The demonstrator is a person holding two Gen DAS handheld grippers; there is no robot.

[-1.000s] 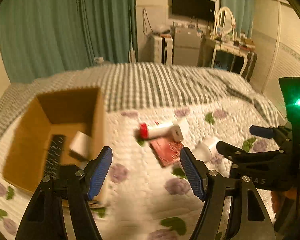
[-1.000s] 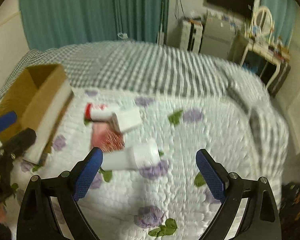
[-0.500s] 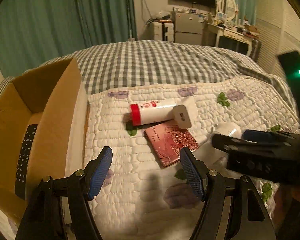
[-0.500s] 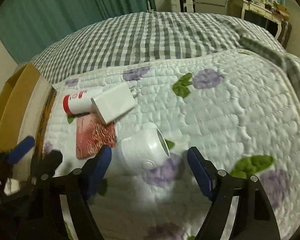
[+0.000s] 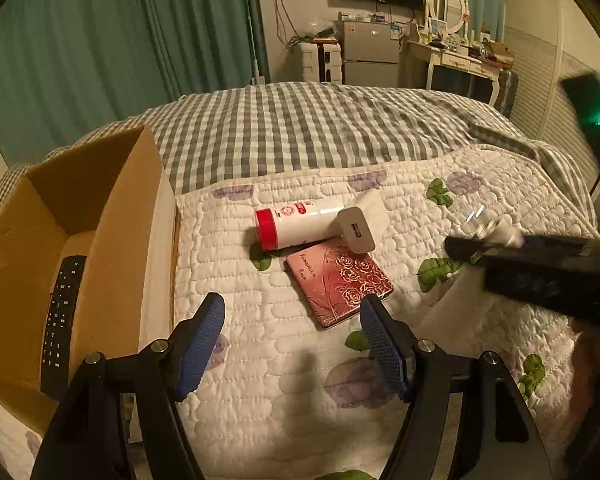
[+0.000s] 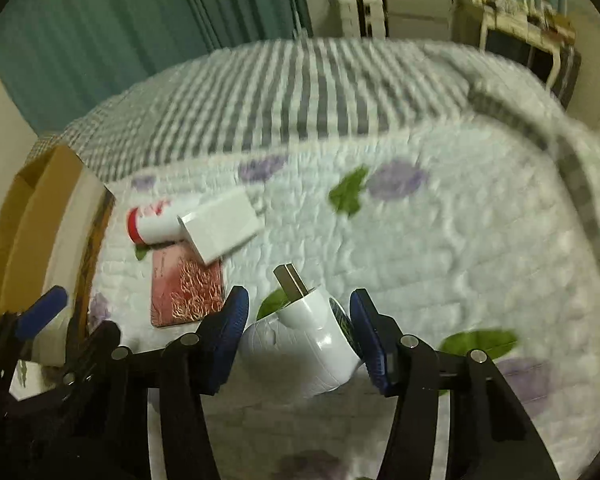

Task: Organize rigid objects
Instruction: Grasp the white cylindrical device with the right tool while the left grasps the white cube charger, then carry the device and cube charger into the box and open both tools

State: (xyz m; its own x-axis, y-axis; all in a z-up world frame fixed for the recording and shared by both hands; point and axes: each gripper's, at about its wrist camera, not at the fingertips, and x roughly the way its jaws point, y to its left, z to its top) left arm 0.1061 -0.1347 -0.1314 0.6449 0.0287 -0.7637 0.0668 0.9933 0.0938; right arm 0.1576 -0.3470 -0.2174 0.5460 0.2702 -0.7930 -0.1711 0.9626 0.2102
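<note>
A bed fills both views, its checked blanket (image 5: 300, 128) at the far side and a white quilt (image 5: 284, 360) with purple flowers and green leaves nearer the cameras. On the left of the quilt stands an open cardboard box (image 5: 112, 216), and a black remote control (image 5: 60, 320) lies flat on its floor. Near the middle of the quilt a red notebook (image 5: 340, 284) with a rose pattern lies flat. Just behind it a white bottle (image 5: 296, 228) with a red cap lies on its side, and a white charger block (image 5: 362, 226) rests against the bottle's far end and touches the notebook's top edge. The left gripper (image 5: 292, 344) hangs released above bare quilt in front of the notebook, with nothing between its blue pads. The right gripper (image 6: 298, 334) is to the right of the notebook, its blue pads closed around a white plug adapter (image 6: 312, 340) whose metal prongs point up and away.
</note>
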